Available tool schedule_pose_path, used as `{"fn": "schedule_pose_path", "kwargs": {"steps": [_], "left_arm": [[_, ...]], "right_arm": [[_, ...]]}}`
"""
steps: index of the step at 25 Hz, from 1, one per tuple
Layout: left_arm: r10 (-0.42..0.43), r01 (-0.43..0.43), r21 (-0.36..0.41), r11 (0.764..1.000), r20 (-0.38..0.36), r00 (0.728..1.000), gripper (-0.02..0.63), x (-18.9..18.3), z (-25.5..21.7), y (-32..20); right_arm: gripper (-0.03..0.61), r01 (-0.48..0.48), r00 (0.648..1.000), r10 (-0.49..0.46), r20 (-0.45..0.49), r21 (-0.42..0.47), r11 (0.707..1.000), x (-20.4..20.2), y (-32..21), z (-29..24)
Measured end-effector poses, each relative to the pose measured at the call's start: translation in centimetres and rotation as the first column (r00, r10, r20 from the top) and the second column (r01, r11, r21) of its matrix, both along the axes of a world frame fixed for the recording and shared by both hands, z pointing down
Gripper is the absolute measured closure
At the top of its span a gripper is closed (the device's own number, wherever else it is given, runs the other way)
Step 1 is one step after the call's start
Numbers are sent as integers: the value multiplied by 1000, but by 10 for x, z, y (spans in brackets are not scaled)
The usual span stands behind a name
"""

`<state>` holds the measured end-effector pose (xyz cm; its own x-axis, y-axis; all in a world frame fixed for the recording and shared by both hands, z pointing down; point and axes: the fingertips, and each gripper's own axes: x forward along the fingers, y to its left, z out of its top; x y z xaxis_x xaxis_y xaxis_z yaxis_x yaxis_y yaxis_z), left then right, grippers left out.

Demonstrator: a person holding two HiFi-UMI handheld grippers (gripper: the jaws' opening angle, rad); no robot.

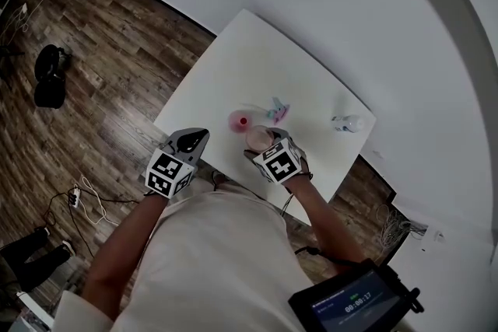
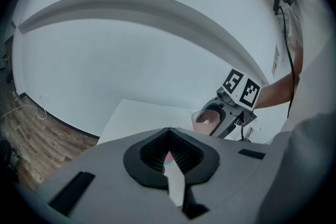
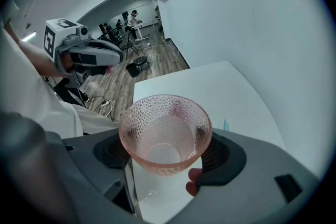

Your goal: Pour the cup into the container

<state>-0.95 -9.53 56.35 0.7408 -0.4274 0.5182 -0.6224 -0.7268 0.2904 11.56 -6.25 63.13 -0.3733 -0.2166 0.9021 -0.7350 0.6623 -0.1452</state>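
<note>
Right gripper (image 1: 259,142): clamped on the pink cup (image 3: 165,134), which stood upright.
Container (image 1: 239,120): on the table (image 1: 311,82), just beside the cup at 11 o'clock (head view).
Left gripper (image 1: 195,138): jaws together, empty, farther off.

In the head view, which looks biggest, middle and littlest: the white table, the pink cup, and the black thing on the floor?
1. white table: biggest by far.
2. black thing on the floor: middle, even though it lies farther from the camera.
3. pink cup: littlest.
</note>
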Motion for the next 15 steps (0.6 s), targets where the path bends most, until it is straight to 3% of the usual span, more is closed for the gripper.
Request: {"fn": "schedule_pose_path", "kwargs": {"steps": [15], "left_arm": [[-12, 12, -4, 1000, -2, 1000, 604, 2, 3, -6]], "right_arm": [[198, 39, 998, -43, -36, -91, 995, -3, -2, 11]]}}
